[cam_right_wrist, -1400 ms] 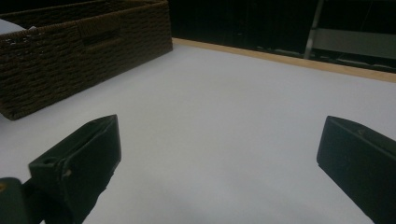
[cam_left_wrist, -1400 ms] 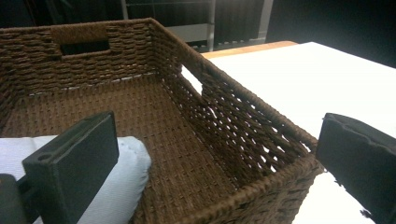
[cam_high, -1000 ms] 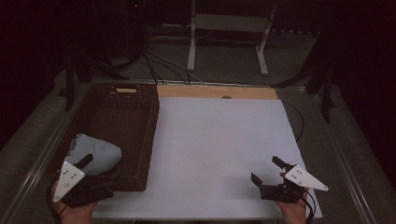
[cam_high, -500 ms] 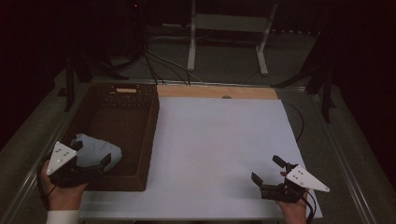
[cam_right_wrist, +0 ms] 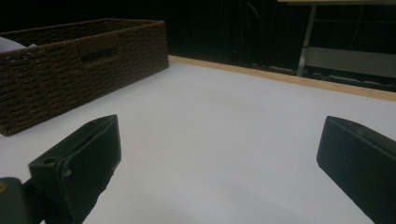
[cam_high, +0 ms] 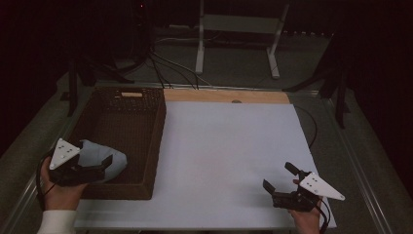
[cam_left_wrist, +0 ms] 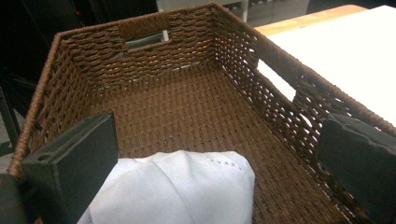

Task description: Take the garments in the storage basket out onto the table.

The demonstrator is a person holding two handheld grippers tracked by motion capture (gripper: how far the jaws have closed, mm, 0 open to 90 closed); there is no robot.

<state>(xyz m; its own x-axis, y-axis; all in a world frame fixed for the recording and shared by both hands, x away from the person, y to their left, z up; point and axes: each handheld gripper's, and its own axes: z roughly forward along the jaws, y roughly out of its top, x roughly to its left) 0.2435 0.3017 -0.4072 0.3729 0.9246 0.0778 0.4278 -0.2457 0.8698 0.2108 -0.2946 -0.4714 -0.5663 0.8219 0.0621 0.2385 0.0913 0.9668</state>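
Moved forward since a second ago, the left gripper (cam_high: 104,163) now reaches over the near end of a brown wicker basket (cam_high: 146,141), where earlier it hung back at the table's near-left corner; the right gripper (cam_high: 278,179) has kept its place near the table's right front edge.

A person's left hand (cam_high: 56,187), white cuff showing at the wrist, holds the left gripper with its jaws spread wide above a folded white cloth (cam_high: 100,156) lying in the basket's near end. From the left gripper view, the cloth (cam_left_wrist: 173,193) sits low between the two black jaws, the left one close against its edge, though whether they touch cannot be told; the right jaw stands apart beside the basket's (cam_left_wrist: 187,116) right wall. Faint dotted stitching marks the cloth's top fold. Slotted handle openings pierce the far wall and the right wall.

The right hand (cam_high: 307,219) holds the right gripper low over the white tabletop (cam_high: 229,146), jaws likewise wide apart and holding nothing. In the right gripper view the basket (cam_right_wrist: 70,70) stands well off to the left, with a sliver of white cloth (cam_right_wrist: 9,44) above its rim.

A strip of bare wood (cam_high: 226,95) borders the table's far edge. Beyond it, cables (cam_high: 165,73) trail across the floor beside a white stand (cam_high: 238,29). No brand, label or legible writing appears on any item.
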